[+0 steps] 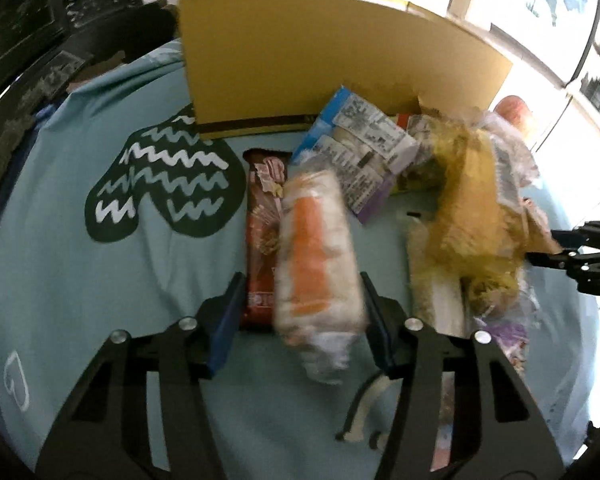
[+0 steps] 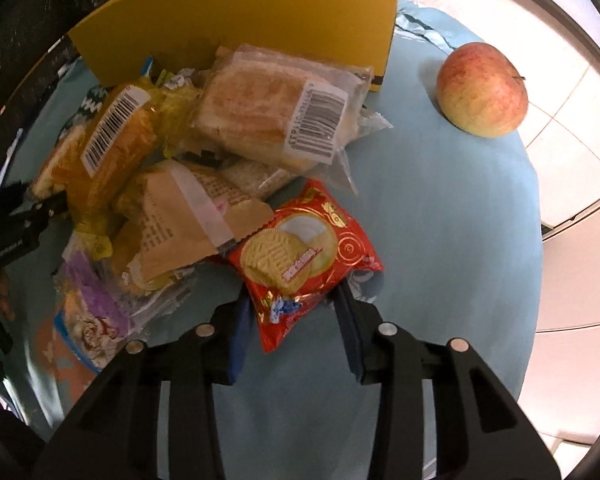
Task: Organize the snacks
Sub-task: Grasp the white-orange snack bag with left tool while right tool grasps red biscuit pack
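Yellow box (image 2: 236, 12) at 12 o'clock on bench (image 2: 440, 220). Left gripper (image 1: 300, 300) fingers wide around blurred orange-white packet (image 1: 318, 256), perhaps loose. Right gripper (image 2: 290, 312) fingers straddling red biscuit packet (image 2: 304, 256); light, crinkly, fragile; better gripped mid-body.

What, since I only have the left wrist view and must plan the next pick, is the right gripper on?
Observer: The right gripper straddles a red biscuit packet; I cannot tell whether it is clamped.
Operator: And the reddish blob behind the pile?
Observer: An apple, standing alone on the blue cloth, apart from the snacks.
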A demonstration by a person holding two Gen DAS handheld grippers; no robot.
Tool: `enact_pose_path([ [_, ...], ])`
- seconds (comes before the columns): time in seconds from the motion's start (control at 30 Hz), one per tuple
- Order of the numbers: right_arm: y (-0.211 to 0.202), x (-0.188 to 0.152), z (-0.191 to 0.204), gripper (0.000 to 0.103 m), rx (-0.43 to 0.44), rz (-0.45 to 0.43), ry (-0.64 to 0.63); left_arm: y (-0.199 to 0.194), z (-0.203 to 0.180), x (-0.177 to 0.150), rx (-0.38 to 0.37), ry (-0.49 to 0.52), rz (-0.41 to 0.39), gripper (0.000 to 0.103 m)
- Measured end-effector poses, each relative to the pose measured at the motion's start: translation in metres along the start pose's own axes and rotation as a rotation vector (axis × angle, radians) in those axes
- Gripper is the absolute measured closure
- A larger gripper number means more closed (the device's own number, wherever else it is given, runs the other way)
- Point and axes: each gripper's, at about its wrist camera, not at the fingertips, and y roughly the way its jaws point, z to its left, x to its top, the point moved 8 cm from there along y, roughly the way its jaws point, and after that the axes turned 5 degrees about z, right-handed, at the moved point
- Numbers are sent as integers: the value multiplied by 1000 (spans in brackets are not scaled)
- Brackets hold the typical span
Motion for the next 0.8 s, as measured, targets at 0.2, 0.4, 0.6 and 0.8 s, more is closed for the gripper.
enact_pose_path([
  [0.2,-21,-2,-1,66,12,-14,17,-23,-5,3,-15,-19,-42,48],
  [0.4,-16,-17,4,66,-4,23,-5,-17,0,-5,41,-40,-12,24],
  [0.6,-7,-6,5,66,-36,33,-15,1,-17,9,96,71,-18,19],
  [0.8,-5,-3,7,70,-17,37,-5,-2,-28,7,38,129,-9,51],
])
